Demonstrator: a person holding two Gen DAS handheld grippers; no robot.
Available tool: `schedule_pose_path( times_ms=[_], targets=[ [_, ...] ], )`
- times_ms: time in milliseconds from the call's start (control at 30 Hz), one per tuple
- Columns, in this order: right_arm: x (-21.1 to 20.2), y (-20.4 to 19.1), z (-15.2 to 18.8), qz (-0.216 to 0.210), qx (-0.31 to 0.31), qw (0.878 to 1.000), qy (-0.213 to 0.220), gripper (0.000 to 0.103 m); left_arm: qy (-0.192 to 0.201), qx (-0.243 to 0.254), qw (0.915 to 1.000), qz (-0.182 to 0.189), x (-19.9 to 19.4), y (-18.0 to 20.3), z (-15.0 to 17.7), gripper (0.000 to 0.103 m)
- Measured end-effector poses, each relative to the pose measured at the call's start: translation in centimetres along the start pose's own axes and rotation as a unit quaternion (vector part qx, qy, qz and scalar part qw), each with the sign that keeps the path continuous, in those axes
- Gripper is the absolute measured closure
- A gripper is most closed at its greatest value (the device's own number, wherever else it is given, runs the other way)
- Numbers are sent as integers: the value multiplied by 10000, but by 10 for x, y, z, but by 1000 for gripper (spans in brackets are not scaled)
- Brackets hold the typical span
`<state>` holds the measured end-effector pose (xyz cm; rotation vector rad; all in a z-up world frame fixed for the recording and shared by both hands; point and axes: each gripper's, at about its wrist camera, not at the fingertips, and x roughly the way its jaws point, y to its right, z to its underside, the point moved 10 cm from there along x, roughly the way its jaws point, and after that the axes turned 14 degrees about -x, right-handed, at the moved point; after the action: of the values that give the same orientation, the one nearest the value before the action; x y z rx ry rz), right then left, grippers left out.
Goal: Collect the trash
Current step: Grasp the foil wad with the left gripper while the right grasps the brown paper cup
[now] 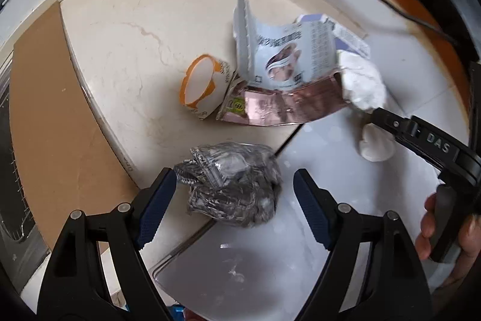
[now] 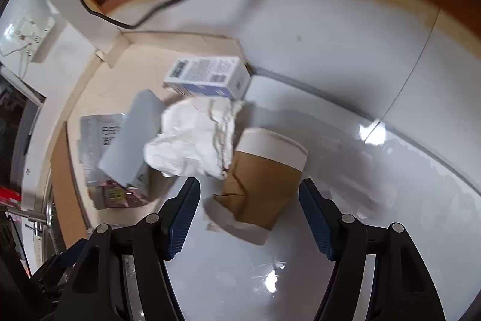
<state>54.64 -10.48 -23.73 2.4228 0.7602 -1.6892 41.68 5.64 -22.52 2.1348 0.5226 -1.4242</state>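
**Glossy white floor, trash strewn by the corner**

Crumpled clear plastic (image 1: 233, 184) is framed between the wide-open, empty jaws of the left gripper (image 1: 233, 208). A flattened brown cup (image 2: 264, 173) lies between the right gripper's (image 2: 249, 215) equally open jaws, touching white paper (image 2: 192, 137).

The left gripper (image 1: 234, 185) points forward and down, its two blue-padded fingers (image 1: 154, 206) spread wide apart with nothing clamped between them. The right gripper (image 2: 249, 215) is likewise angled down, fingers (image 2: 183, 218) held wide with nothing pinched. In the left wrist view, the person's right hand (image 1: 445, 227) wraps the right gripper's black handle at the frame's right edge.
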Motion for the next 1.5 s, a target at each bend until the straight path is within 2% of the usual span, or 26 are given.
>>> schedule_pose_path(
  times_ms=[267,333,600,633,700,833,1100,1367,1500],
  targets=[
    [17,-4,-1,-22,-176,9998,-85,33,-105,28,9994,-328,27,1,4,25],
    [20,-5,4,74,-184,9995,-249,35,-110,57,9992,-388,30,3,8,25],
    [28,-12,8,107,-359,9987,-346,36,-17,224,9985,-503,32,18,22,30],
    [27,-13,10,124,-397,9985,-343,37,9,245,9983,-532,32,19,24,30],
    [25,-16,13,44,-409,9987,-307,45,59,265,9980,-565,31,21,26,30],
    [21,-17,20,-6,-352,9990,-288,46,27,233,9986,-481,28,27,36,31],
    [-1,-16,70,-300,-89,9993,-221,47,34,353,9991,-227,9,29,69,31],
    [-34,-34,127,-494,91,9987,-48,47,234,597,9979,44,-44,20,101,31],
    [-67,-40,152,-604,59,9981,98,47,369,706,9967,185,-80,6,117,31]
  ],
)
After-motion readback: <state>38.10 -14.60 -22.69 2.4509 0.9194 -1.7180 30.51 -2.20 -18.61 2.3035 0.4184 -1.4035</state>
